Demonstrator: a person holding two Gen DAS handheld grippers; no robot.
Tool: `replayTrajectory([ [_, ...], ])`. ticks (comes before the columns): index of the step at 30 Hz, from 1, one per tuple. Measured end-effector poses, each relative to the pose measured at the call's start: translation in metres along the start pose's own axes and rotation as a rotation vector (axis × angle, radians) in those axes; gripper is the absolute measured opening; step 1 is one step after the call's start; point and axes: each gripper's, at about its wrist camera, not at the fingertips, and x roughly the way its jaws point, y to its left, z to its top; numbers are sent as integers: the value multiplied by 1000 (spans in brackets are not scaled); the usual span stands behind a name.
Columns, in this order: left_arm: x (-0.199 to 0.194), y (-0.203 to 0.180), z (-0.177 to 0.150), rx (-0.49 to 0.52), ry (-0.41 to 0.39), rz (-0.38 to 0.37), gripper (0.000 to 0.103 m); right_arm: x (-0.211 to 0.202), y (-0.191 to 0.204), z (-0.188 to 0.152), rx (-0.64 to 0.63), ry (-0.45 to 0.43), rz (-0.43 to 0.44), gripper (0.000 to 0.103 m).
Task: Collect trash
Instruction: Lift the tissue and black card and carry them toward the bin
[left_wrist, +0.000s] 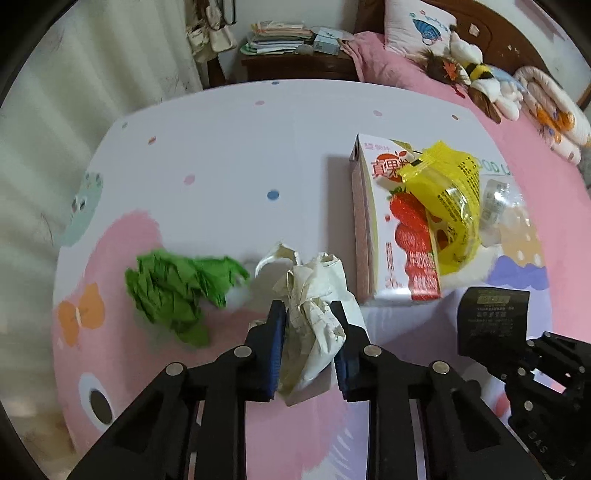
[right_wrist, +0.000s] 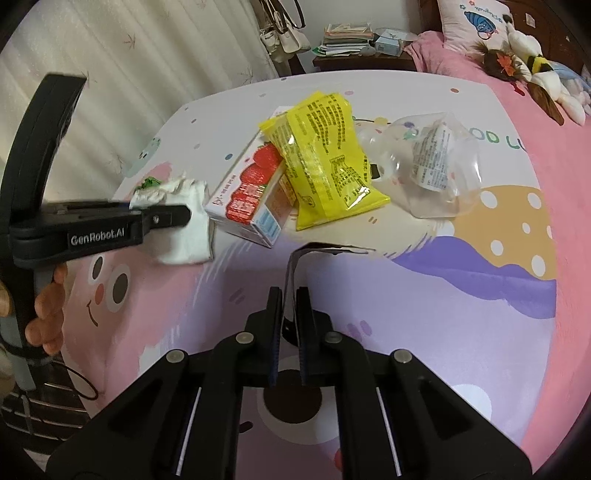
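the left gripper (left_wrist: 308, 325) has its fingers pinching the white paper wad (left_wrist: 314, 317) just off the tabletop (left_wrist: 229, 155), while the right gripper (right_wrist: 289, 321) clamps a dark bag (right_wrist: 295, 280) edge-on — likely held open for the wad.

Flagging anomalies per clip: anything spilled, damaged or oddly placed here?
Nothing spilled. The yellow wrapper lies tilted across the strawberry carton, and the clear plastic package looks crushed, as trash would.
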Motion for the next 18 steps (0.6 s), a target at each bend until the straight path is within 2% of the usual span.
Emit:
replayTrajectory([
  [8, -31, 3, -47, -16, -7, -34, 20, -23, 21, -12, 13, -35, 4, 5],
  [14, -80, 7, -95, -14, -51, -92, 20, -53, 48, -36, 40, -70, -4, 5],
  [18, -121, 19, -135, 28, -84, -124, 20, -77, 75, -61, 60, -107, -16, 5],
])
